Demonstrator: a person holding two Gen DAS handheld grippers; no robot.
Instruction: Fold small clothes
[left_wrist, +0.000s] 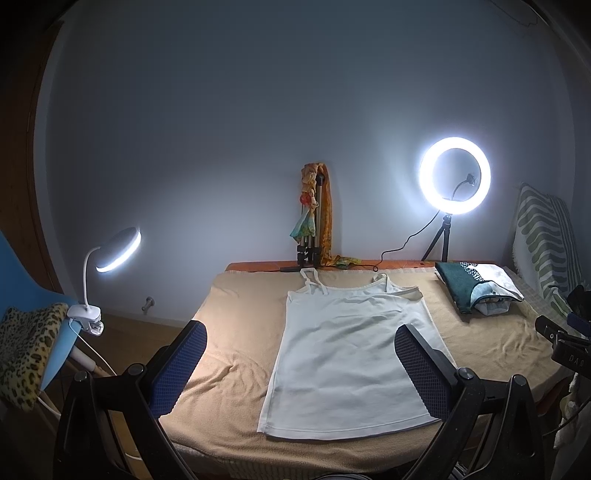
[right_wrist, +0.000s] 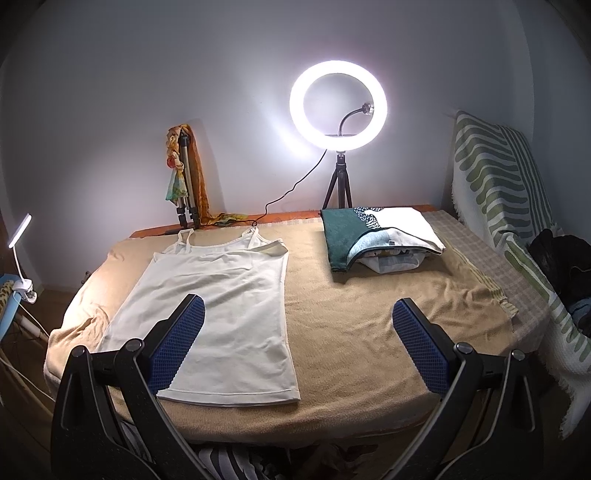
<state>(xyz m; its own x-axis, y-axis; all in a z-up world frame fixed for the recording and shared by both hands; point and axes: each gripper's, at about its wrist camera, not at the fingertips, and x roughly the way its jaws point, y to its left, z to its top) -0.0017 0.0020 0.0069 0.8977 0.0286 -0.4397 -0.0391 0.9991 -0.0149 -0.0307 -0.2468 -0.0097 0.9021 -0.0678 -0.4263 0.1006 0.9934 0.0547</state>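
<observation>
A white camisole top (left_wrist: 343, 354) lies flat and spread out on the tan blanket (left_wrist: 229, 391), straps at the far end, hem near me. It also shows in the right wrist view (right_wrist: 221, 306). My left gripper (left_wrist: 301, 343) is open and empty, held above the near part of the top, its fingers either side of it. My right gripper (right_wrist: 297, 321) is open and empty, above the top's right edge and the blanket (right_wrist: 369, 350). A stack of folded clothes (right_wrist: 380, 236) with a dark green piece on top sits at the far right; it shows in the left wrist view (left_wrist: 480, 291) too.
A lit ring light on a tripod (right_wrist: 338, 107) and a folded tripod draped with scarves (right_wrist: 184, 177) stand at the far edge. A clip lamp (left_wrist: 110, 258) is fixed to a blue chair (left_wrist: 33, 295) on the left. A striped throw (right_wrist: 498, 206) hangs on the right.
</observation>
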